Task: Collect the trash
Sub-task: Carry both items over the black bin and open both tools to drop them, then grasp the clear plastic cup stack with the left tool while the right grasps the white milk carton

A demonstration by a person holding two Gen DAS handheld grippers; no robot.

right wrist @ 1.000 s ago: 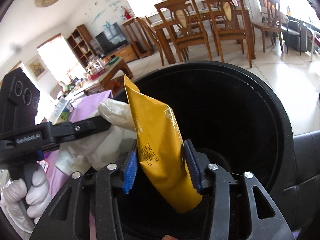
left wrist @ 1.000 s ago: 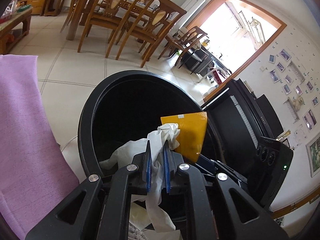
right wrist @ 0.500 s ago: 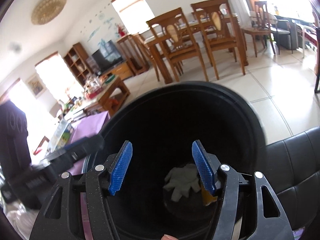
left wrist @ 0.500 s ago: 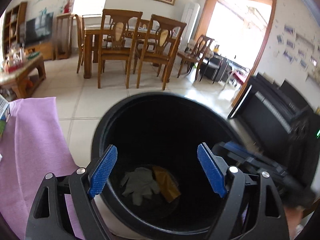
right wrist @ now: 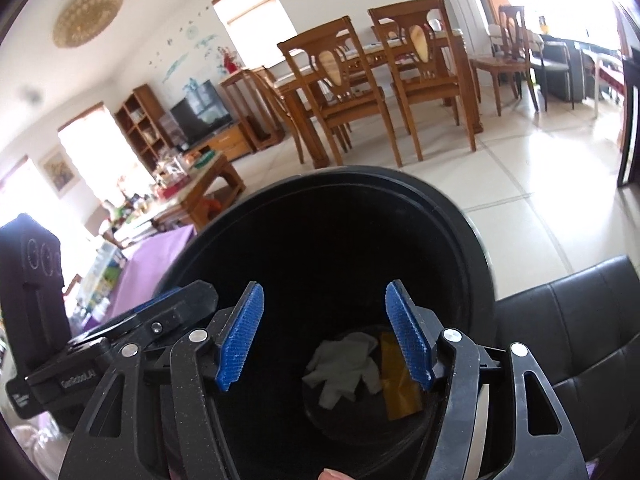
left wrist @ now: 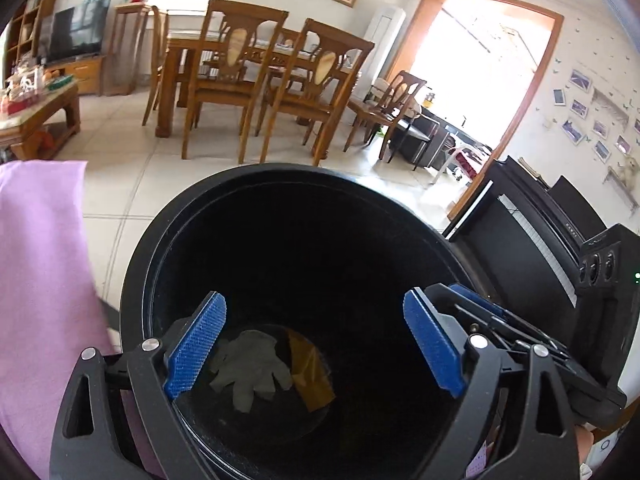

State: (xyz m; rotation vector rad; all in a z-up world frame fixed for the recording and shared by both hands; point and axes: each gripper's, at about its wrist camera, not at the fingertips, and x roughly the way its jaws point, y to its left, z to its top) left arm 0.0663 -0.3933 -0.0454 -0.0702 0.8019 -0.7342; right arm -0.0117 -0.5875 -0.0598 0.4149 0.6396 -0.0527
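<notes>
Both grippers are being held over the mouth of a round black bin [left wrist: 280,208], and both are pointing down into it. The left gripper [left wrist: 316,344] is being shown with its blue pads [left wrist: 196,344] spread wide apart; its jaws have just been opening, and nothing is being held between them. The right gripper [right wrist: 324,336] is likewise being shown with its blue pads [right wrist: 240,338] apart, its jaws having just been opening too, and nothing is being gripped there either. The trash is lying at the bottom of the bin: a white glove [left wrist: 250,364] is spread flat with its fingers splayed, and a yellow wrapper [left wrist: 310,372] is lying just beside it, touching or slightly overlapping its edge. In the right wrist view the same glove [right wrist: 346,368] and wrapper [right wrist: 396,380] are being seen side by side on the dark floor of the bin [right wrist: 400,208]. A purple cloth [left wrist: 40,280] is being seen to the left of the bin, and a black leather seat [right wrist: 572,320] to its right. Wooden chairs [left wrist: 236,84] and a dining table are standing on the tiled floor beyond.
</notes>
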